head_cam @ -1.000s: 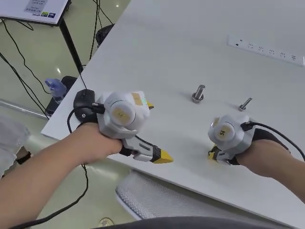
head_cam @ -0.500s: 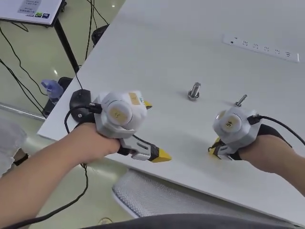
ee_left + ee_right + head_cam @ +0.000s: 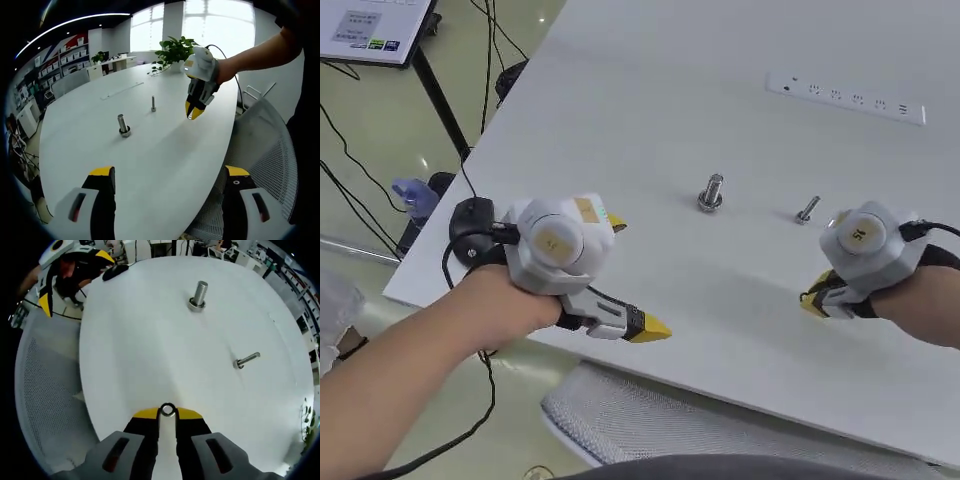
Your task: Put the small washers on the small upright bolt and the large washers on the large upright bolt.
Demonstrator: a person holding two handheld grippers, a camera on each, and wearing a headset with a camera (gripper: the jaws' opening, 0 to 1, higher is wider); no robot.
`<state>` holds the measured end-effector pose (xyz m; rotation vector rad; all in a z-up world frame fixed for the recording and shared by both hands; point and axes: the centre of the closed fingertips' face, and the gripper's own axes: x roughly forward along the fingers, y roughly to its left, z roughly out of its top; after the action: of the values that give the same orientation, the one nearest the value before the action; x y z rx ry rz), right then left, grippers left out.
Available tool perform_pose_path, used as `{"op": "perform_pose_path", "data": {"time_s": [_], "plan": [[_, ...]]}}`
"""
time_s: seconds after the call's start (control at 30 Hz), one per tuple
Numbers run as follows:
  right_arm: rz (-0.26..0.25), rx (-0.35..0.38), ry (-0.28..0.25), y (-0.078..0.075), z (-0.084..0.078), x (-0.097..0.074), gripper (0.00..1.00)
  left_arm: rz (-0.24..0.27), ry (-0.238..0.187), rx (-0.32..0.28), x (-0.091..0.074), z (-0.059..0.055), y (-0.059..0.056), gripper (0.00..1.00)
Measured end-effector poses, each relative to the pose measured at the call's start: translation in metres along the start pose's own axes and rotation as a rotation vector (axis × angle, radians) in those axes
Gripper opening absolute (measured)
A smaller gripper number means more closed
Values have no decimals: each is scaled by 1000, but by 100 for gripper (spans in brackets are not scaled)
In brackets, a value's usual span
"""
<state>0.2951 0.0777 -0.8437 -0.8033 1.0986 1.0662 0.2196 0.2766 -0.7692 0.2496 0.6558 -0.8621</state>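
Observation:
The large bolt (image 3: 710,193) stands upright mid-table with a washer round its foot (image 3: 197,304). Right of it stands the thinner small bolt (image 3: 807,210). My right gripper (image 3: 815,305) hovers just right of the small bolt, nearer the front edge. Its jaws are shut on a metal washer (image 3: 167,411), whose size I cannot tell. My left gripper (image 3: 632,275) hangs over the table's front left edge, jaws wide apart and empty. The left gripper view shows its open jaws (image 3: 169,175), both bolts (image 3: 123,125) (image 3: 153,103) and the right gripper (image 3: 194,111) beyond.
A white power strip (image 3: 845,98) lies at the far side of the white table (image 3: 650,90). A black mouse (image 3: 470,215) sits by the left hand. A mesh chair (image 3: 650,420) stands under the front edge. A potted plant (image 3: 175,50) is at the table's far end.
My right gripper has moved to the right, from left of the small bolt to its right side, still shut. The left gripper has stayed put. The head camera has shifted.

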Motion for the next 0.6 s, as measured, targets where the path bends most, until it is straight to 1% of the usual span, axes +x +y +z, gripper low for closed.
{"op": "perform_pose_path", "data": {"time_s": [0.2, 0.3, 0.37, 0.47, 0.57, 0.6], "plan": [[-29, 24, -8, -19, -2, -14, 12, -2, 7, 2, 2, -1, 2, 89], [-44, 36, -14, -33, -2, -21, 12, -1, 11, 2, 3, -1, 4, 89], [-44, 51, -26, -40, 0, -24, 12, 0, 5, -2, 3, 3, 5, 89], [-56, 51, -25, -52, 2, -28, 12, -3, -8, -11, 4, 7, 5, 89], [-59, 63, -38, -63, 8, -31, 12, -6, 8, -1, 5, 5, 5, 88], [-58, 63, -40, -69, 10, -30, 12, -7, 9, -1, 6, 5, 5, 88]]}}
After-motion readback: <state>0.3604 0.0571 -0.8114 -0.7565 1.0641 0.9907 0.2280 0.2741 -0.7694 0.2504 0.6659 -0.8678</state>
